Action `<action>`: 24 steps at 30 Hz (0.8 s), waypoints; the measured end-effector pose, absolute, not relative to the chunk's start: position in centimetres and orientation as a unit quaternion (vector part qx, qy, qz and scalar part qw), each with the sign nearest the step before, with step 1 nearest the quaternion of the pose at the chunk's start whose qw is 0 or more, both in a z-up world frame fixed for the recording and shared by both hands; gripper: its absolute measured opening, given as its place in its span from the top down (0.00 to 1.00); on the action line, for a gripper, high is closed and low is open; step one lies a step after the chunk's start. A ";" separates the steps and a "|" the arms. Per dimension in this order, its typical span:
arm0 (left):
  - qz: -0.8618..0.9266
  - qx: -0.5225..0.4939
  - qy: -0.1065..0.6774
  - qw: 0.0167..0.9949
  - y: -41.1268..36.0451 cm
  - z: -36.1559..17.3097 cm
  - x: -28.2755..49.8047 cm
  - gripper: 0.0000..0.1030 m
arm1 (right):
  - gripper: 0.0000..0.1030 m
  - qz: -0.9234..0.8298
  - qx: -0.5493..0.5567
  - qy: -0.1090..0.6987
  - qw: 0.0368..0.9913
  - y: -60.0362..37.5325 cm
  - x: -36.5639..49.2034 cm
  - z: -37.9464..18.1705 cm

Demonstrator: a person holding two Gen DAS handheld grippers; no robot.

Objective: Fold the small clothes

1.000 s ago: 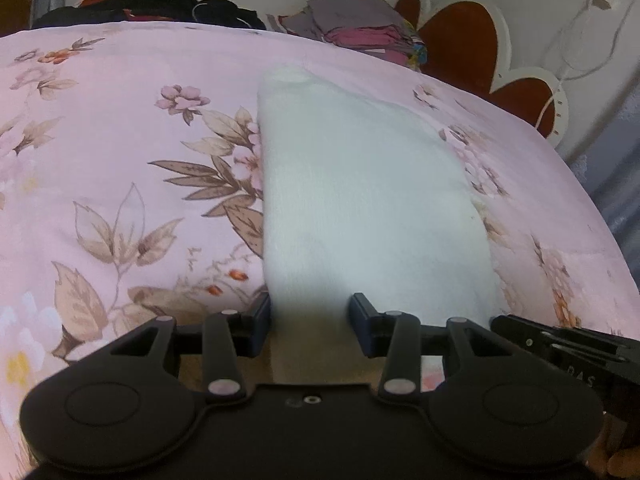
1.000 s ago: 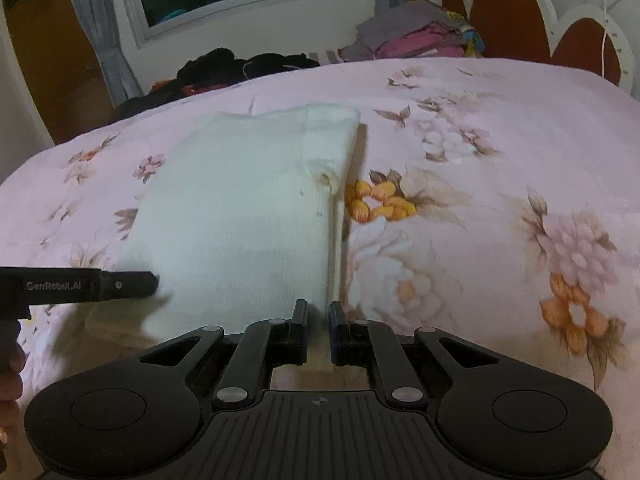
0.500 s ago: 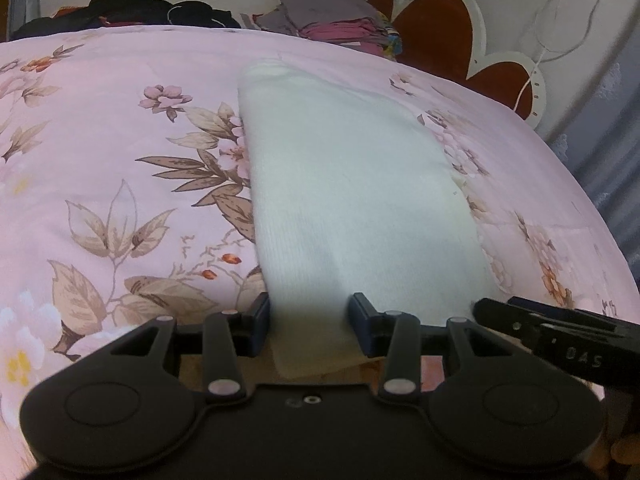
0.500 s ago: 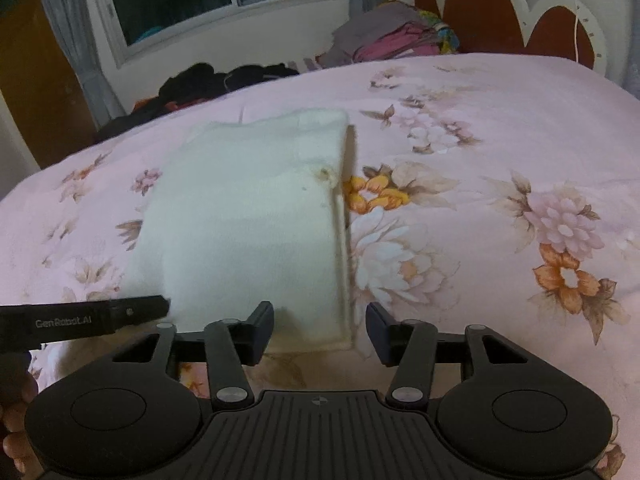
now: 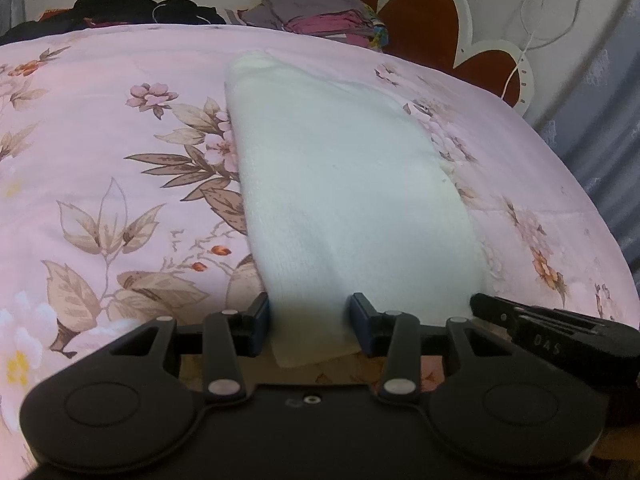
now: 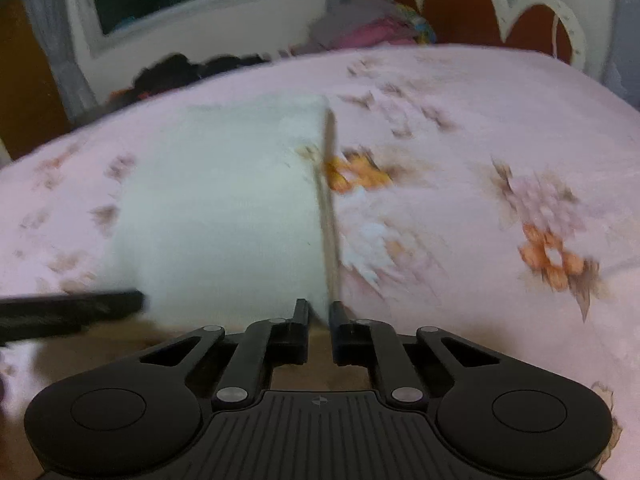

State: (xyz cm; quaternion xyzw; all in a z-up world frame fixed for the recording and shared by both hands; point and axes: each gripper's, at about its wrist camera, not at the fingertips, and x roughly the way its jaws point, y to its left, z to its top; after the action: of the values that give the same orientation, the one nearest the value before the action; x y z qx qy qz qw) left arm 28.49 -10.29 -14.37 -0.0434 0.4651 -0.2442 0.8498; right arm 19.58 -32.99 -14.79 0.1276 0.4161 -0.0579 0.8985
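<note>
**Both grippers at the near edge of the white garment**

I saw the folded white garment point(image 5: 344, 200) lying flat on the pink floral bedspread point(image 5: 100, 160), its long side running away from me toward the headboard point(image 5: 424, 28). My left gripper point(image 5: 309, 322) stood with its fingers partly spread, the garment's near corner lying between them; I could not tell whether the pads pressed the cloth. My right gripper point(image 6: 319, 330) had just been closing, and its fingers were nearly pressed together over the garment's near right corner. That view was blurred, so I could only say the edge seemed pinched between them. A stack of folded clothes point(image 5: 320, 16) and a dark heap point(image 5: 120, 4) lay at the bed's far side.
</note>
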 end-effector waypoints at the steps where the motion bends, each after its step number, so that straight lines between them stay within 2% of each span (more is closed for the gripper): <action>1: -0.243 -0.045 0.468 0.849 -10.3 -14.3 28.6 0.59 | 0.90 -0.060 0.132 0.417 0.897 -33.0 19.6 -14.7; 4: -0.240 -0.049 0.474 0.846 -10.1 -14.2 28.9 0.58 | 0.90 -0.055 0.142 0.420 0.895 -33.5 19.5 -14.3; 6: -0.235 -0.053 0.477 0.845 -10.1 -14.0 29.1 0.56 | 0.76 -0.055 0.155 0.420 0.892 -33.9 19.5 -13.8; 7: -0.232 -0.055 0.478 0.845 -10.1 -13.9 29.2 0.55 | 0.64 -0.056 0.156 0.418 0.893 -34.0 19.4 -13.4; 8: -0.228 -0.055 0.477 0.847 -10.1 -13.7 29.3 0.54 | 0.59 -0.054 0.152 0.414 0.896 -34.0 19.5 -13.0; 10: -0.224 -0.052 0.473 0.850 -10.2 -13.3 29.4 0.53 | 0.58 -0.044 0.147 0.407 0.901 -34.1 19.8 -12.3; 16: -0.209 -0.044 0.440 0.872 -10.7 -11.1 30.0 0.38 | 0.58 -0.019 0.164 0.386 0.907 -34.7 22.2 -11.1; 18: -0.201 -0.049 0.436 0.876 -10.6 -10.6 30.8 0.36 | 0.54 -0.011 0.168 0.383 0.908 -34.9 23.2 -10.9; 20: -0.187 -0.062 0.436 0.878 -10.2 -10.3 32.0 0.35 | 0.38 -0.007 0.167 0.376 0.911 -35.1 24.4 -10.8; 24: -0.165 -0.089 0.439 0.879 -9.6 -10.5 34.5 0.35 | 0.37 0.001 0.177 0.372 0.911 -35.9 26.7 -11.0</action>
State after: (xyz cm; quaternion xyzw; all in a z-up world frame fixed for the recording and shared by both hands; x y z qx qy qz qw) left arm 34.46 -9.55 -10.52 -0.0889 0.4391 -0.1649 0.8787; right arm 26.73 -35.85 -10.96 0.1768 0.3717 0.0010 0.9114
